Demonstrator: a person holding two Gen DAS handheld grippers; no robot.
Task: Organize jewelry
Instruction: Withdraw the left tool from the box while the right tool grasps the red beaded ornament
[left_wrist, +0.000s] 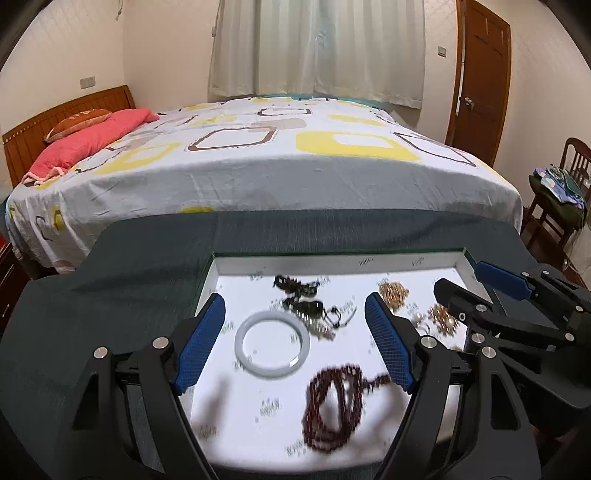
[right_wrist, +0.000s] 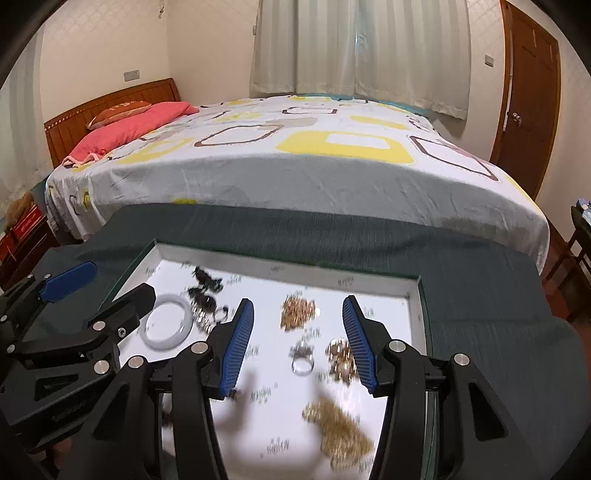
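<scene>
A white shallow tray (left_wrist: 406, 263) (right_wrist: 388, 282) lies on a dark cloth and holds loose jewelry. My left gripper (left_wrist: 295, 332) is open above a pale jade bangle (left_wrist: 272, 345) (right_wrist: 167, 326), with a dark red bead necklace (left_wrist: 334, 408) below it and black bead pieces (left_wrist: 301, 295) (right_wrist: 205, 291) beyond. My right gripper (right_wrist: 297, 343) is open above a silver ring (right_wrist: 302, 360), gold earrings (right_wrist: 340, 356) and a gold chain pile (right_wrist: 298, 312). Another gold chain heap (right_wrist: 341, 434) lies nearer. Each gripper shows in the other's view (left_wrist: 480, 291) (right_wrist: 107, 291).
The dark cloth (left_wrist: 147, 266) (right_wrist: 480, 295) covers the table around the tray. A bed with a patterned sheet (left_wrist: 277, 158) stands right behind. A wooden chair with clothes (left_wrist: 561, 192) is at the right, a door (left_wrist: 484, 74) behind it.
</scene>
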